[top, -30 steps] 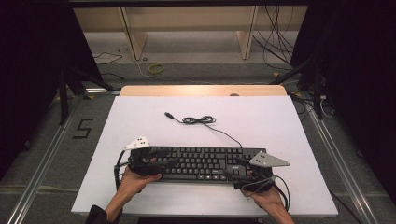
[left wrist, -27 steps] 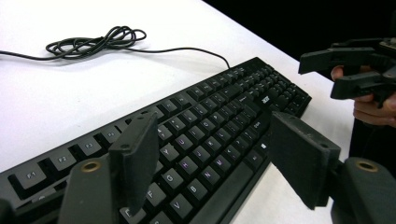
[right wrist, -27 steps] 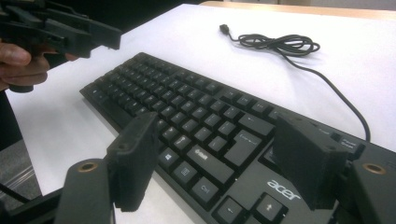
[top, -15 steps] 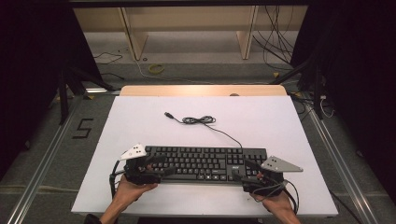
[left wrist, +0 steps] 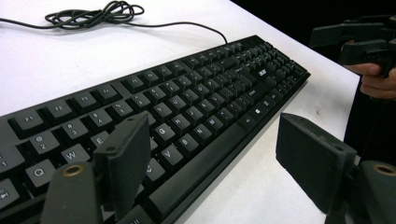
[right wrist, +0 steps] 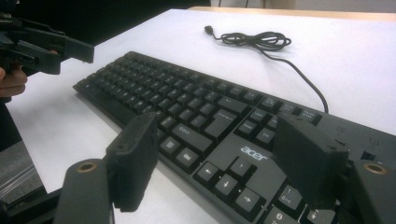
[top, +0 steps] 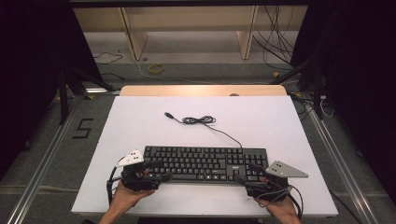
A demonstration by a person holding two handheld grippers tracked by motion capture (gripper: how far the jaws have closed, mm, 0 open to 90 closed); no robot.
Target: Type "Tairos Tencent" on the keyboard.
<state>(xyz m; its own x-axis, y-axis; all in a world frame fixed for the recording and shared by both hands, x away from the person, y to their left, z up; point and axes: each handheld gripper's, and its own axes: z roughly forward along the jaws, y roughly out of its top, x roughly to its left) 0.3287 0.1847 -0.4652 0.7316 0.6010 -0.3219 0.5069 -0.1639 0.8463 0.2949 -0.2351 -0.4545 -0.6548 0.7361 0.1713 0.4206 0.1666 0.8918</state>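
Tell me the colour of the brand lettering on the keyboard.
Silver-white, on the black keyboard; the lettering shows best in the right gripper view.

White table (top: 140,116) sits on a grey floor, with a "5" mark (top: 83,128) taped off to its left. Past the far edge there's a yellow cable loop (top: 156,68) and wooden shelf legs (top: 246,37).

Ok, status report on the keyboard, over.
Both hand-held grippers open, left just widened, right likewise off the keyboard. Keyboard flat on table. Coiled cable behind, nothing blocking.
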